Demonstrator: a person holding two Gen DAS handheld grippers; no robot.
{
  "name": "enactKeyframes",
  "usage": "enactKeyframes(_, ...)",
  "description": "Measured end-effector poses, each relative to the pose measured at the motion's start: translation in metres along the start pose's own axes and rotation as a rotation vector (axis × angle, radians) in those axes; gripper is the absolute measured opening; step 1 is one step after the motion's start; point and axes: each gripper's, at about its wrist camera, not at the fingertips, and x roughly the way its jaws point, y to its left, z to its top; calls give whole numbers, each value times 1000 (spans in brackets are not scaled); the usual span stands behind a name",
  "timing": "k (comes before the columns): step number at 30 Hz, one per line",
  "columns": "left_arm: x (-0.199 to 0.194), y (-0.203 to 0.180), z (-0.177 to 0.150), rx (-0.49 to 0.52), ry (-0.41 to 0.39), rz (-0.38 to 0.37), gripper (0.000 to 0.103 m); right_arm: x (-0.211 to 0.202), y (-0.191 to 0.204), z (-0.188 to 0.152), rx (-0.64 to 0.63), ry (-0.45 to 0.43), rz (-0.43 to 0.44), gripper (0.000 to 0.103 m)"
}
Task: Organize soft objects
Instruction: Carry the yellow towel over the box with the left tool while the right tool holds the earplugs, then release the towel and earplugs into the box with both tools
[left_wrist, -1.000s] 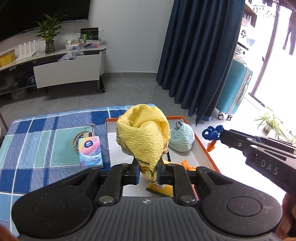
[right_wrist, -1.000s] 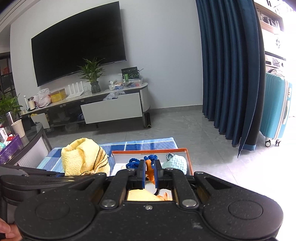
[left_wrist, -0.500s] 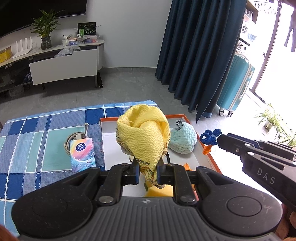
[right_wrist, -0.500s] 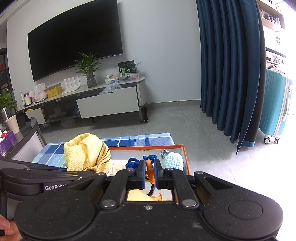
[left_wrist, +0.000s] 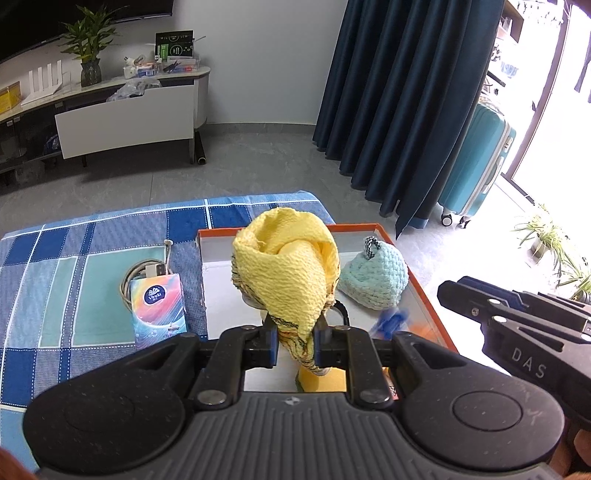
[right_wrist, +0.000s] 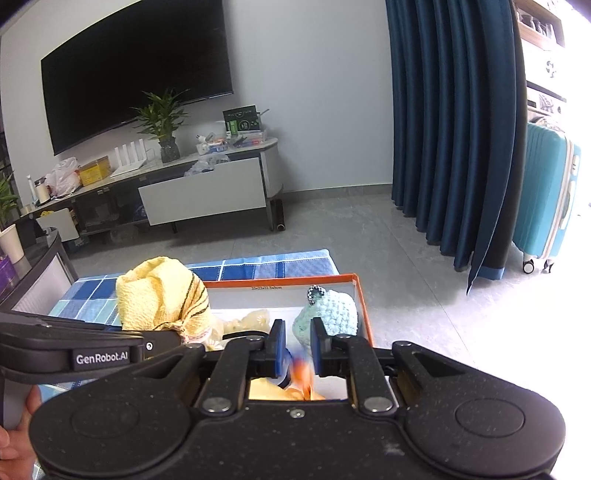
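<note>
Our left jaws are clamped on a crumpled yellow cloth (left_wrist: 286, 266) that bunches up above the left gripper (left_wrist: 294, 341), held over the orange-rimmed box (left_wrist: 430, 301); our right jaws stand a narrow way apart, and a blurred blue-and-orange knitted toy (right_wrist: 300, 371) sits in the gap of the right gripper (right_wrist: 298, 345), seemingly dropping free rather than gripped. We judge the sorting well under way: a mint crocheted pouch (left_wrist: 373, 277) already lies in the box at about two o'clock from the cloth, with a pale floral soft piece (right_wrist: 245, 320) and something yellow below the jaws beside it. Left to do, as we read it, is setting the cloth down inside. Outside the box, at nine o'clock, a tissue pack (left_wrist: 158, 312) and a coiled cable (left_wrist: 142, 271) lie on the blue checked cloth covering the counter (left_wrist: 92, 258). Beyond are grey floor tiles, a TV stand with a potted plant (right_wrist: 162, 125), a wall television (right_wrist: 136, 70), navy curtains (right_wrist: 454, 129) and a teal suitcase (right_wrist: 550, 199) at three o'clock.
</note>
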Motion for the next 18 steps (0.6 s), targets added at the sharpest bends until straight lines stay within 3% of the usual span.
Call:
enactKeyframes(10,17,-11,11,29,20,-54,22,-7,-11,-1,38,-25,-50,30)
enactKeyframes(12,20,-15,14,31,20,-95,28,-10,-13,-1,40,-30,-52,30)
enactKeyframes(14,20,-16,16,31,11,-107,52,-13,-13,-1,39,-34,-57,30)
enactKeyframes(17,15,-16,17,48,-14,-77,72,-16,-14,-2,42,-37,-54,30)
enactKeyframes(18,13,-14,17,46,-17,-76,74,-18,-15,-2,42,-40,-55,30)
